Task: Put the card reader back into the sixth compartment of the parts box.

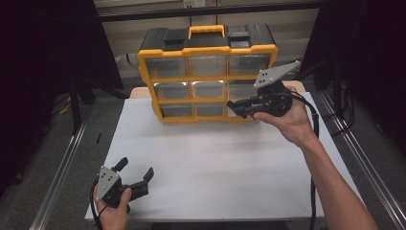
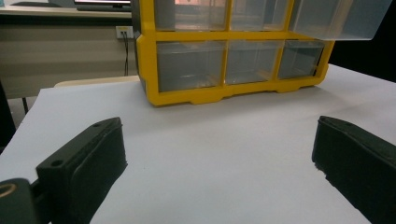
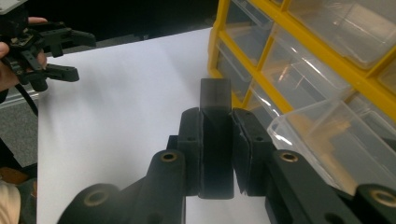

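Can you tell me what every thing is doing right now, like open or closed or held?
Left gripper: jaws open wide, holding nothing, low over the white table.
Right gripper: jaws shut on a small dark block.
Yellow drawer cabinet: standing upright at the table's far side.
Middle-right drawer: pulled out, looks empty.
Other clear drawers: pushed in.
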{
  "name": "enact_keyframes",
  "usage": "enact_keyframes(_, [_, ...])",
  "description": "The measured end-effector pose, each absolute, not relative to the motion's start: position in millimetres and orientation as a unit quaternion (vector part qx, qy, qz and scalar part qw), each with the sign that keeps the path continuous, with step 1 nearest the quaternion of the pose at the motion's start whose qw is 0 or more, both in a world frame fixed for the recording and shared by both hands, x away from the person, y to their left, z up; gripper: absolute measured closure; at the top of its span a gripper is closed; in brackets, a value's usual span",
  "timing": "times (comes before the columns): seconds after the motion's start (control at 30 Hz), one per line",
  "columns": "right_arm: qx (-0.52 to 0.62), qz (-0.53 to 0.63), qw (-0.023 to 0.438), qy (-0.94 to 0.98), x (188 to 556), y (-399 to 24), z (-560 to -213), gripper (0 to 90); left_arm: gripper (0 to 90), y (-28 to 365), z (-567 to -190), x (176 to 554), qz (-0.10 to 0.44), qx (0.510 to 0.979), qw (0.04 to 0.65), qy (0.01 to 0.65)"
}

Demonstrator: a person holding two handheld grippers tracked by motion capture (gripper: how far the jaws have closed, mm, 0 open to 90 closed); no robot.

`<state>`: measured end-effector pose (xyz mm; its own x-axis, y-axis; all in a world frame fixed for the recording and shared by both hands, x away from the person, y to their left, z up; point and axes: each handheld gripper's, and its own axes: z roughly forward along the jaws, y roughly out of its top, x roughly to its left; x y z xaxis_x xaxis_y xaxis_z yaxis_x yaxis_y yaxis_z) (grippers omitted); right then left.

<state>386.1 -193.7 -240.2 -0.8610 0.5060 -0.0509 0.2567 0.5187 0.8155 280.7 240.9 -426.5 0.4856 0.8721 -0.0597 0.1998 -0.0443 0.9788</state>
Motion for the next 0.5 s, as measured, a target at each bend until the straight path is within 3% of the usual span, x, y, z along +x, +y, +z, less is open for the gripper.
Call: enact_keyframes(0.5, [0.238, 0.418, 0.156, 0.863, 402.9, -199.2, -224.6, 74.1, 2.8, 241.1, -426.6, 280.7, 0.301, 0.656, 0.558, 0.409])
